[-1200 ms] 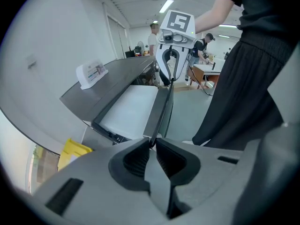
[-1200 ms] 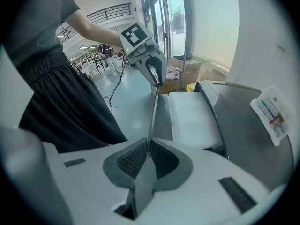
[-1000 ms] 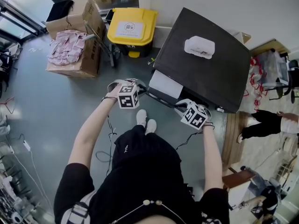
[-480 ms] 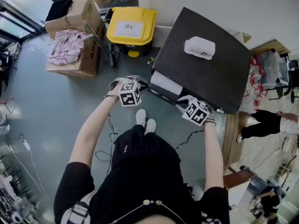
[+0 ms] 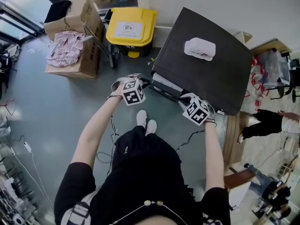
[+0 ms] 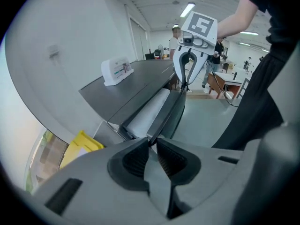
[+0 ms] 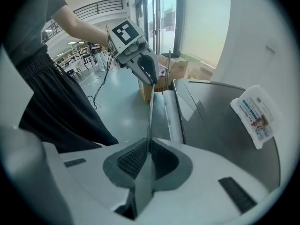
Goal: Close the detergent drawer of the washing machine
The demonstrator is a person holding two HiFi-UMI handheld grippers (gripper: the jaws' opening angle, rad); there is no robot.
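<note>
As your left gripper (image 6: 152,143), jaws just easing open, and right gripper (image 7: 149,150) pinch the drawer front (image 6: 172,108) mid-frame, a slip could jam it crooked.

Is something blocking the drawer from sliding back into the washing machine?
No, nothing visible blocks it. The drawer sticks partly out of the washing machine, with the left gripper and right gripper pinching its front edge.

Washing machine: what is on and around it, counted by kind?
Washing machine: 1
Detergent drawer: 1
White packet: 1
Yellow bin: 1
Tools: 2 (left tool, right tool)
Total: 6
</note>
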